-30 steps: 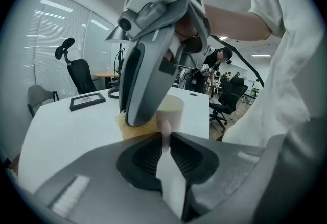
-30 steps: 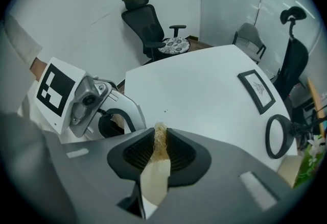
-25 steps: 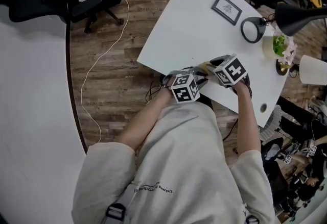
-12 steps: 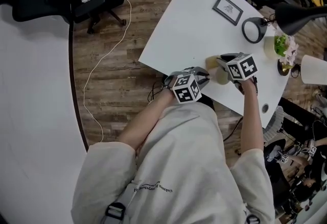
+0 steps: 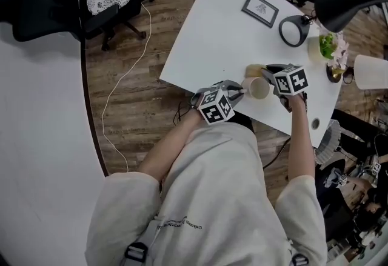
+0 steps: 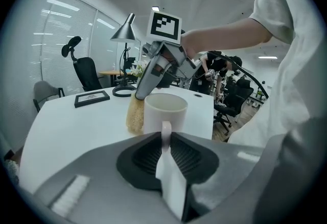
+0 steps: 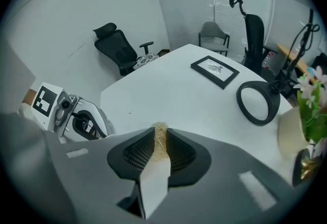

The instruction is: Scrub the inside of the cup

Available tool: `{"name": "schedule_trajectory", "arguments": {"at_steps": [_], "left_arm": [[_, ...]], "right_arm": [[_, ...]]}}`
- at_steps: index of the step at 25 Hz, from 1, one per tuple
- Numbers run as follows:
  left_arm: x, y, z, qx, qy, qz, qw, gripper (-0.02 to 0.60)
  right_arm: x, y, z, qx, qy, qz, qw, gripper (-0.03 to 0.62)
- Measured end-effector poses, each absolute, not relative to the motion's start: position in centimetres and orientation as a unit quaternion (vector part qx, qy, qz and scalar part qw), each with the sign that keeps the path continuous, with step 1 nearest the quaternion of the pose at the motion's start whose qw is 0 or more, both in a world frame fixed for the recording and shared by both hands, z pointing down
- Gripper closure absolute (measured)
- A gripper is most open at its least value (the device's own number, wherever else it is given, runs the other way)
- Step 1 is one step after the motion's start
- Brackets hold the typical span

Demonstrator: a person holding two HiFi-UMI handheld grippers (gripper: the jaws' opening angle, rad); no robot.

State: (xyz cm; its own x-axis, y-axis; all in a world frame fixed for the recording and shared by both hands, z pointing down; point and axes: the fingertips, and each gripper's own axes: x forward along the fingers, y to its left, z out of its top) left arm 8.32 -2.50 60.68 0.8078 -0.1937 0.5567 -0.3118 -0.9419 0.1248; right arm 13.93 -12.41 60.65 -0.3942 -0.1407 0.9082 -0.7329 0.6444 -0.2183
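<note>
1. White cup (image 6: 164,110): upright on the table, mouth up, straight ahead of the left gripper (image 6: 165,139), whose jaws are clamped on its handle.
2. Tan sponge (image 6: 134,114): pinched between the jaws of the right gripper (image 7: 159,135); it sits outside the cup, just beside its wall, ahead and left of the left gripper.
3. White table (image 5: 212,34): under both grippers.
4. Black frame (image 7: 215,70): lying flat, well ahead of the right gripper.
5. Lamp (image 7: 258,101): ring base ahead and right of the right gripper, near flowers (image 7: 312,110).
</note>
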Motion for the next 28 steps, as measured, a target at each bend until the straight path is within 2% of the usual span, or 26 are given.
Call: {"name": "schedule_trajectory", "arguments": {"at_steps": [6,11,17,28], "left_arm": [[8.3,-2.5,60.7,0.944,-0.138,0.281,0.105,0.526],[8.3,-2.5,60.6,0.943,-0.139,0.282,0.107,0.526],[8.5,-2.4,60.7,0.943,-0.136,0.284,0.106,0.526],[8.5,-2.4,60.6,0.943,-0.135,0.286,0.101,0.526]], "right_arm": [[16.8,-11.9,60.7,0.312,-0.769,0.319,0.458,0.499],[18.3,-10.2,60.5,0.313,-0.764,0.308,0.474,0.499],[18.6,-7.1,60.1,0.3,-0.762,0.285,0.497,0.5],[18.3,-3.3,59.4,0.322,-0.761,0.288,0.484,0.502]]}}
